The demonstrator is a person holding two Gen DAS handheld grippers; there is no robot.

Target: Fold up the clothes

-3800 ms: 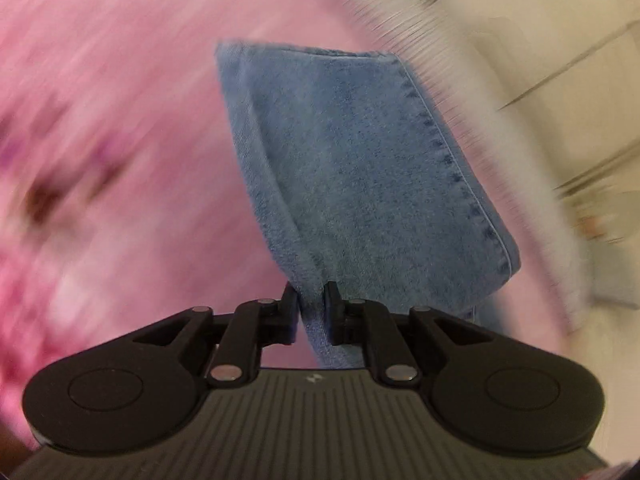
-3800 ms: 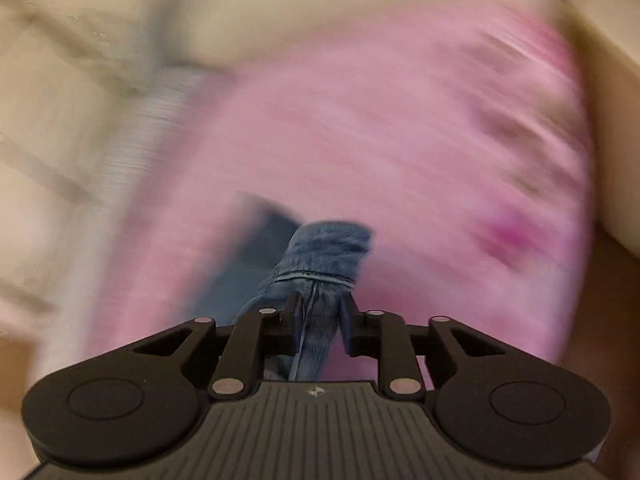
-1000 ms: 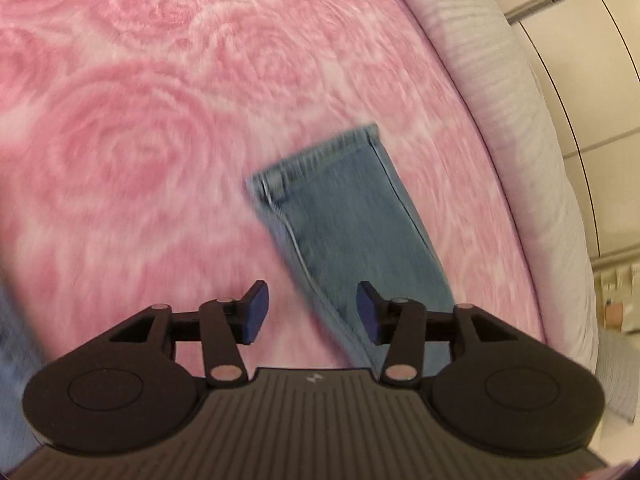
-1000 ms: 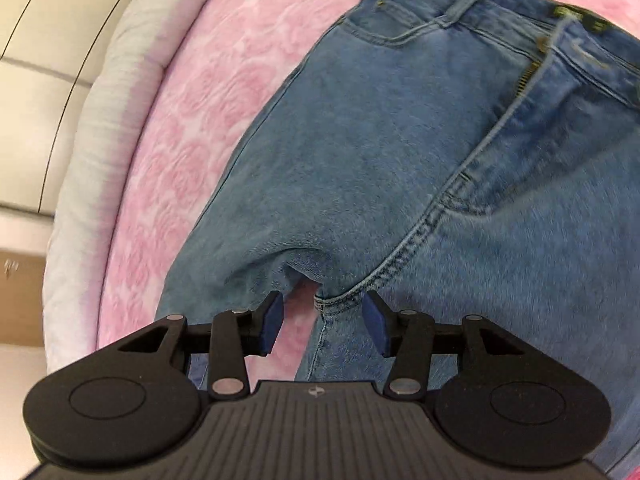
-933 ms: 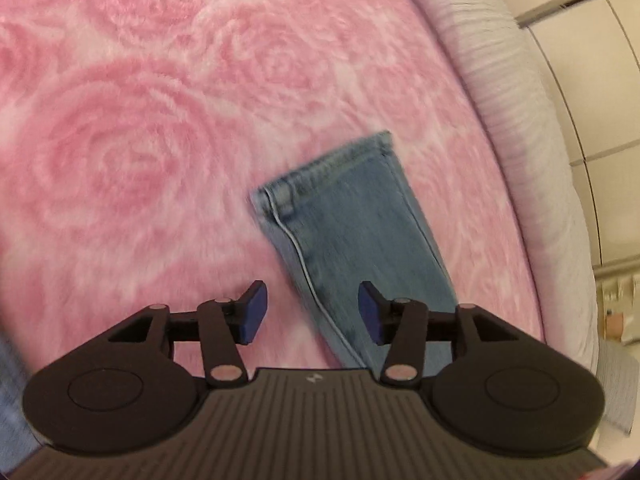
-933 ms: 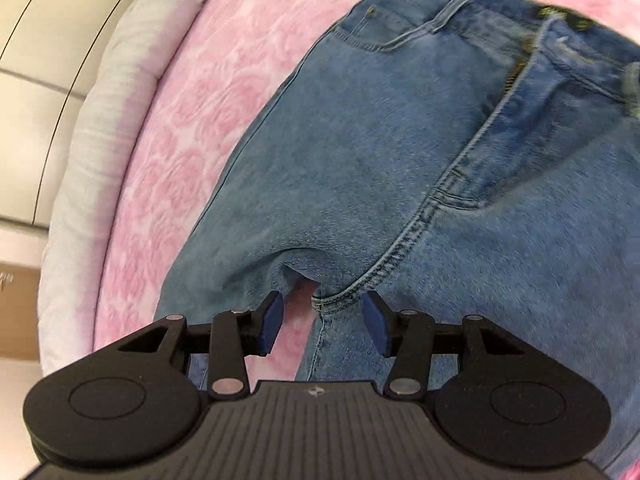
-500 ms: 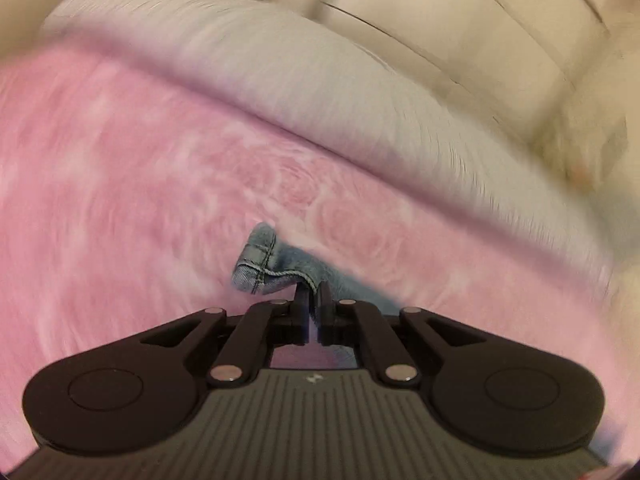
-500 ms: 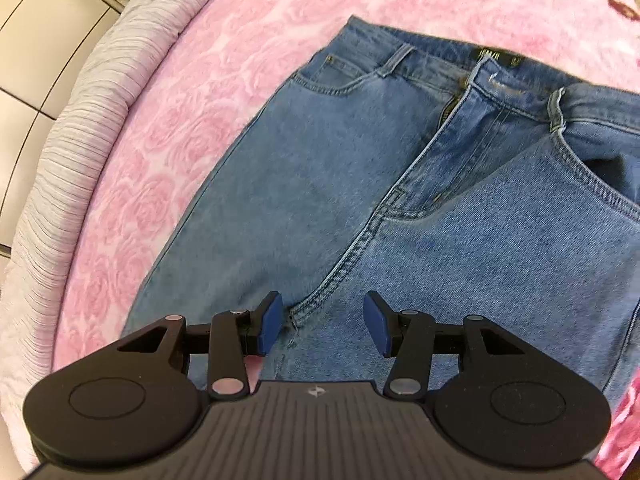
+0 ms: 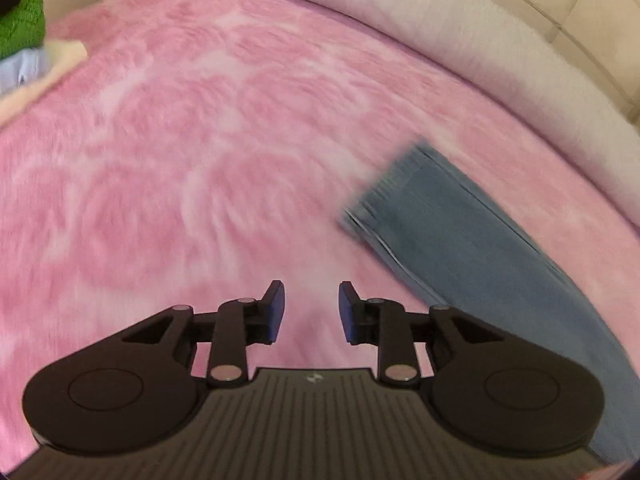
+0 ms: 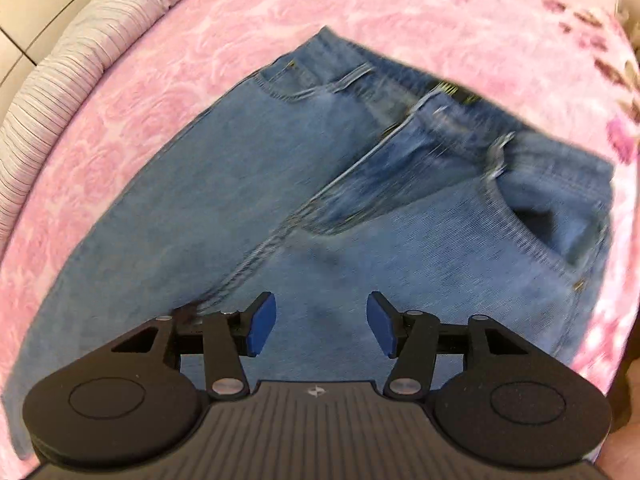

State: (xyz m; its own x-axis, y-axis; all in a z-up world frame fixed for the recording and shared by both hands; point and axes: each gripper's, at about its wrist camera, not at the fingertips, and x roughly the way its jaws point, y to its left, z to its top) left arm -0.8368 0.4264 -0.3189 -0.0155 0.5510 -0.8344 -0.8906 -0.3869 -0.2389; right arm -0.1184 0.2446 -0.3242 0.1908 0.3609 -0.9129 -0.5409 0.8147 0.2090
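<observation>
A pair of blue jeans lies spread on a pink rose-patterned blanket, waistband at the far side, front up. My right gripper hovers over the seat area near the crotch seam, its jaws opening, nothing between them. In the left wrist view one jeans leg lies flat at the right, its hem toward the far left. My left gripper is above bare blanket to the left of that leg, jaws opening and holding nothing.
A grey striped bed edge runs along the left in the right wrist view and along the top right in the left wrist view. A stack of folded clothes, green on top, sits at the far left.
My left gripper shut on the hem of the leg half a second ago, then let go and moved away to the left. My right gripper rose, showing more of the waistband.
</observation>
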